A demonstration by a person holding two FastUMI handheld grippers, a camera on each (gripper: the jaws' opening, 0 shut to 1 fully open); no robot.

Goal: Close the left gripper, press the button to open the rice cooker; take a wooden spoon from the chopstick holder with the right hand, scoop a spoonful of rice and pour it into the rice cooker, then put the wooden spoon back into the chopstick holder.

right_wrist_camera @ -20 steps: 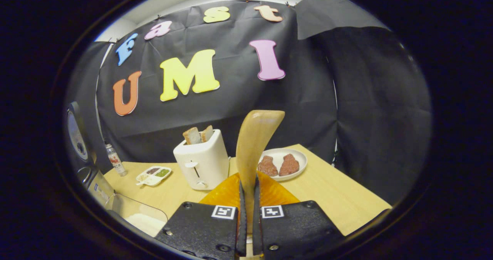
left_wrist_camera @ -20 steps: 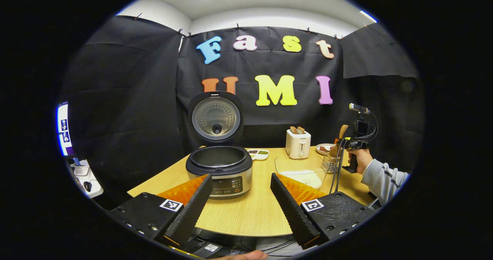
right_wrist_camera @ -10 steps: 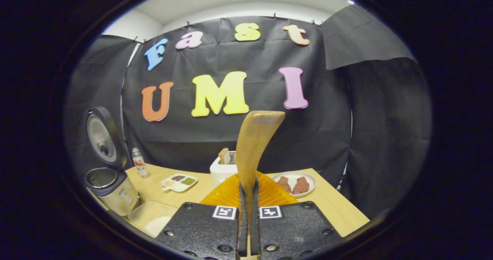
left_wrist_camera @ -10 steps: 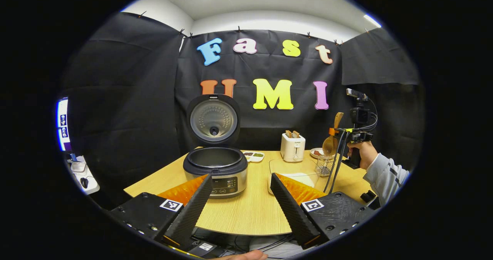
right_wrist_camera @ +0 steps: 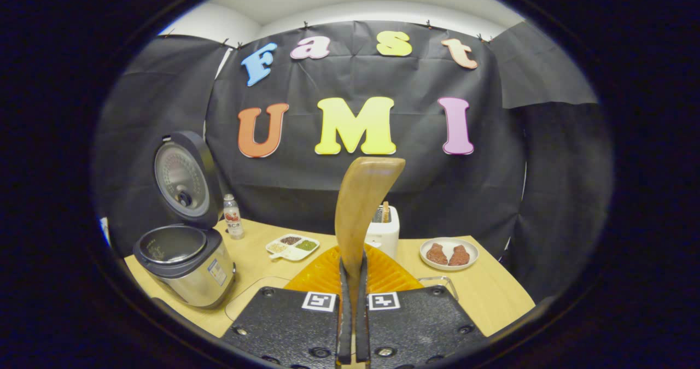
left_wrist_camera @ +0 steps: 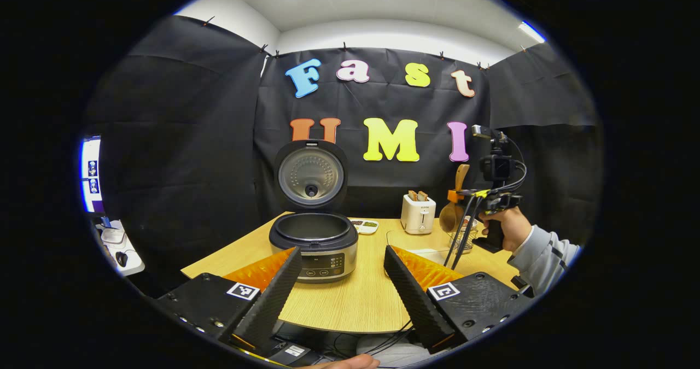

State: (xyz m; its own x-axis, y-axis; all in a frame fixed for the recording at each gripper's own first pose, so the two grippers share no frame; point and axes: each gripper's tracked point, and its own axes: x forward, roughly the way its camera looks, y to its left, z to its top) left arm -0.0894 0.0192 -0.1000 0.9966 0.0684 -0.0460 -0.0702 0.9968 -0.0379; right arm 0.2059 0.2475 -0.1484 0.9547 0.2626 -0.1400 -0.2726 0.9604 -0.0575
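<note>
My right gripper (right_wrist_camera: 350, 303) is clenched on the handle of the wooden spoon (right_wrist_camera: 361, 205), which stands upright between its fingers. In the left gripper view the spoon's bowl (left_wrist_camera: 449, 216) hangs above the wire chopstick holder (left_wrist_camera: 465, 236). My left gripper (left_wrist_camera: 342, 281) has its fingers spread wide, holding nothing, low over the near edge of the wooden table (left_wrist_camera: 350, 303). The rice cooker (left_wrist_camera: 313, 243) sits ahead with its lid (left_wrist_camera: 310, 175) raised upright. A toaster (left_wrist_camera: 418, 213) stands farther back.
</note>
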